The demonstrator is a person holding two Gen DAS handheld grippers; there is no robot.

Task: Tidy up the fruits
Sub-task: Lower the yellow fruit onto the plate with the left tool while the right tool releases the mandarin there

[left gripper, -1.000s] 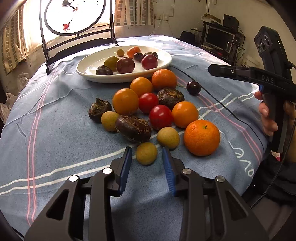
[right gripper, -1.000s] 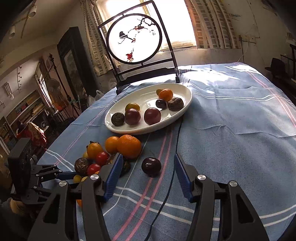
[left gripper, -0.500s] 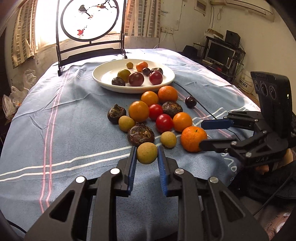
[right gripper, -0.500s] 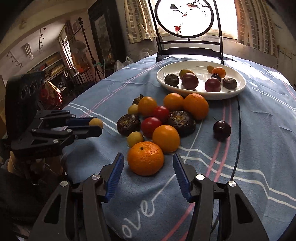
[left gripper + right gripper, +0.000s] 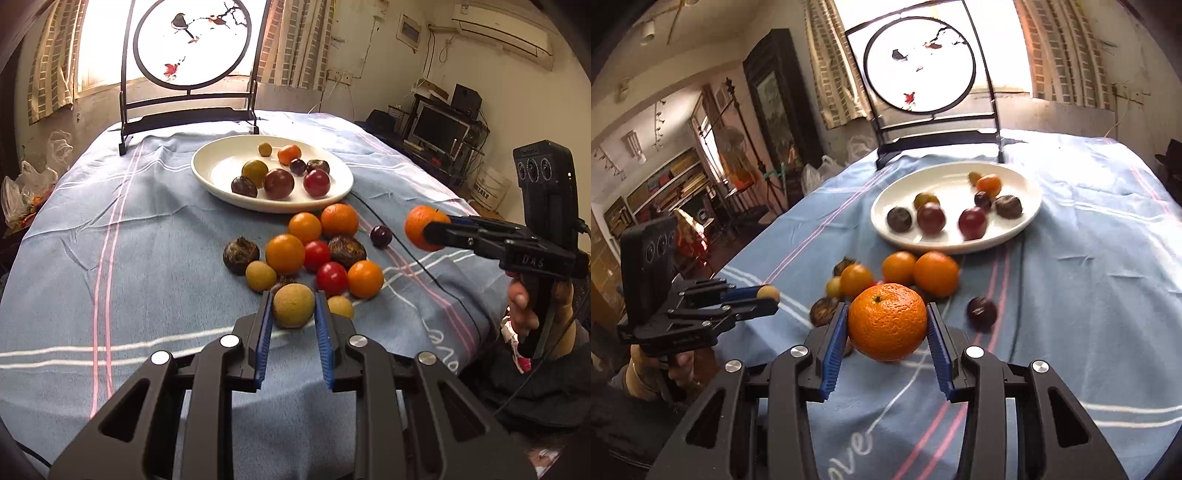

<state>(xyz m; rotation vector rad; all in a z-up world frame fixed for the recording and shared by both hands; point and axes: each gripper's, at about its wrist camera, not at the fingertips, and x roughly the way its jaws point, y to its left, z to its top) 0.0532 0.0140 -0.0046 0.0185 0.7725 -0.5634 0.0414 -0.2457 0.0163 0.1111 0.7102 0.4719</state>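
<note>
My left gripper (image 5: 293,308) is shut on a small tan longan (image 5: 293,305) and holds it above the blue cloth. My right gripper (image 5: 887,321) is shut on a large orange (image 5: 887,321), lifted off the cloth; that orange also shows in the left wrist view (image 5: 421,227). A white plate (image 5: 218,162) at the back holds several small fruits. A pile of oranges (image 5: 285,254), red tomatoes (image 5: 331,279), dark water chestnuts (image 5: 241,254) and longans (image 5: 260,276) lies in front of the plate.
A dark plum (image 5: 381,236) lies alone right of the pile beside a black cable (image 5: 410,254). A black framed round screen (image 5: 188,48) stands behind the plate. The table edge drops off at right, near a desk with monitor (image 5: 439,129).
The right gripper closed on the large orange and lifted it from the cloth. The left gripper raised the longan higher above the pile.
</note>
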